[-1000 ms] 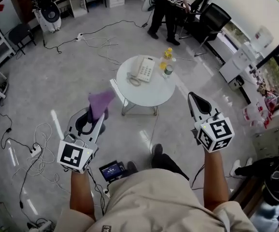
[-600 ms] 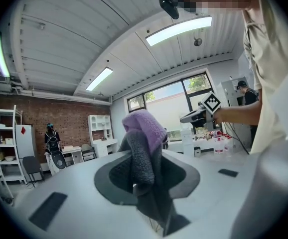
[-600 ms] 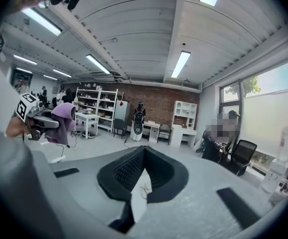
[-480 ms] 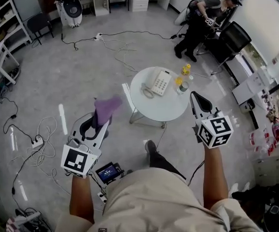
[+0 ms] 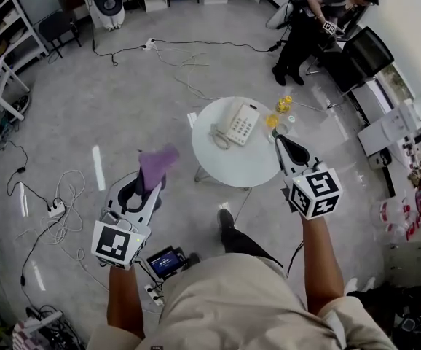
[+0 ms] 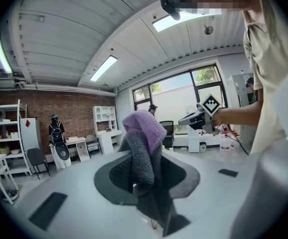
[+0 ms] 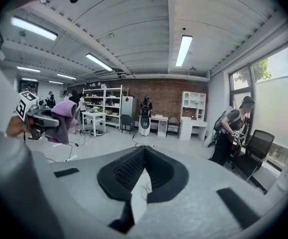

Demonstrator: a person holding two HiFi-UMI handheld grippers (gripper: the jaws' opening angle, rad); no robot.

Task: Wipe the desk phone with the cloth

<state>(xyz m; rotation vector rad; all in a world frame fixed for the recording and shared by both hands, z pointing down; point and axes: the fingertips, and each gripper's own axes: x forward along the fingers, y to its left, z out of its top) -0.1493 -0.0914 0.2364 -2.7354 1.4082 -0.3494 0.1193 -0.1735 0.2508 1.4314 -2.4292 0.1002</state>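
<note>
Cloth held short of the round white bench (image 5: pixel 229 173)
Left gripper (image 5: pixel 152 187) jaws pinch a fuzzy purple cloth (image 5: pixel 157 163), off the bench's left edge. Right gripper (image 5: pixel 280 140) jaws are pressed together, empty, above its right edge. The cream corded desk phone (image 5: pixel 237 123) lies toward the far edge.
</note>
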